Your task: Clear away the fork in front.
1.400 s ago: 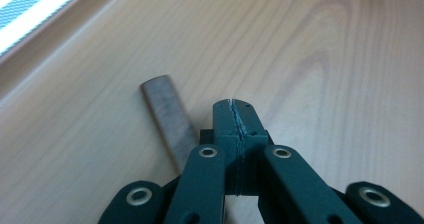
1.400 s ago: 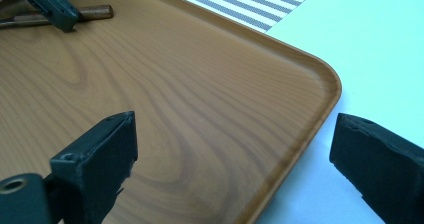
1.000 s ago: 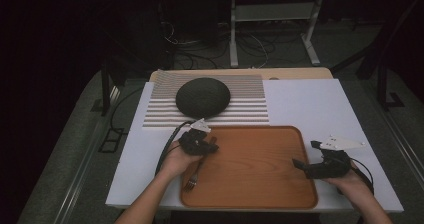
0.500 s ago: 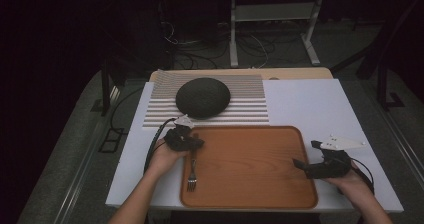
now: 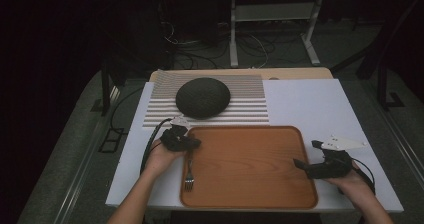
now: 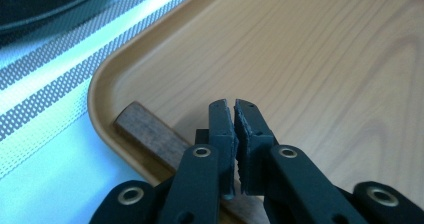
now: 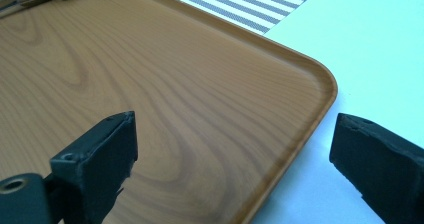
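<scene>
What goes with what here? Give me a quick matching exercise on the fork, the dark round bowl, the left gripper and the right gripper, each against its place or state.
Things:
1. metal fork with a wooden handle
2. dark round bowl
3. left gripper
4. right gripper

Places or states:
A. jaws wide open at the right edge of the brown wooden tray
B. upside down on the striped placemat
C. lying along the tray's left edge, tines toward the person
D. jaws closed together above the fork's handle end

Pairs: 1-C, 2-B, 3-D, 4-A
</scene>
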`<action>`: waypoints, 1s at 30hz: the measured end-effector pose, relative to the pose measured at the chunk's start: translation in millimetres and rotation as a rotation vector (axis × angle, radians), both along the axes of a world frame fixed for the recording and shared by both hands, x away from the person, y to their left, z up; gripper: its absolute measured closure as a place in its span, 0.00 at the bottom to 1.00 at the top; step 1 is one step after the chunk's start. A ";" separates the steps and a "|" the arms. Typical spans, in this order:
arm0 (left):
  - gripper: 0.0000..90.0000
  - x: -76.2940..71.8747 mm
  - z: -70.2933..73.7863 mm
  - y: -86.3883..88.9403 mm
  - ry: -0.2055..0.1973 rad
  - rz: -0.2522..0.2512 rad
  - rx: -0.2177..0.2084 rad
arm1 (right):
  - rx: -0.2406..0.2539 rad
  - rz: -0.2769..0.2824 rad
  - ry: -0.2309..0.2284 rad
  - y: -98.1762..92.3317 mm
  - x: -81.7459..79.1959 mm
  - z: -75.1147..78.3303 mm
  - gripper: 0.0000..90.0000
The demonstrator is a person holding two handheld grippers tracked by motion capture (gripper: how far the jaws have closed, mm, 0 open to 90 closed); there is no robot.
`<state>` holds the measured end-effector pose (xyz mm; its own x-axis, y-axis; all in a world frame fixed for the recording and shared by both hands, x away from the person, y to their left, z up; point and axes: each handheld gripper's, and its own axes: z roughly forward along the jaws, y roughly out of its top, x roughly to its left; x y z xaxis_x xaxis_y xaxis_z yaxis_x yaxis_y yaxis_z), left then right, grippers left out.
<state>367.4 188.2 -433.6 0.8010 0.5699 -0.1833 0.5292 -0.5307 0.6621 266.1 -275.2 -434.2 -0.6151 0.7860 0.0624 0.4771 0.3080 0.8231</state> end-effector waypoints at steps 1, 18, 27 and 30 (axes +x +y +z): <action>0.92 -0.8 1.6 0.2 -0.004 0.001 -0.014 | 0.002 -0.002 0.001 -0.2 0.0 0.0 0.06; 0.32 -41.3 32.1 25.4 -0.127 -0.012 -0.142 | 0.006 0.000 -0.004 -0.7 -1.5 2.1 0.06; 0.08 -59.7 23.8 34.9 -0.154 0.040 -0.142 | 0.006 0.003 -0.003 0.6 -2.3 2.6 0.06; 0.00 -61.9 18.5 38.8 -0.147 0.055 -0.143 | 0.006 0.006 -0.001 0.8 -2.7 2.5 0.06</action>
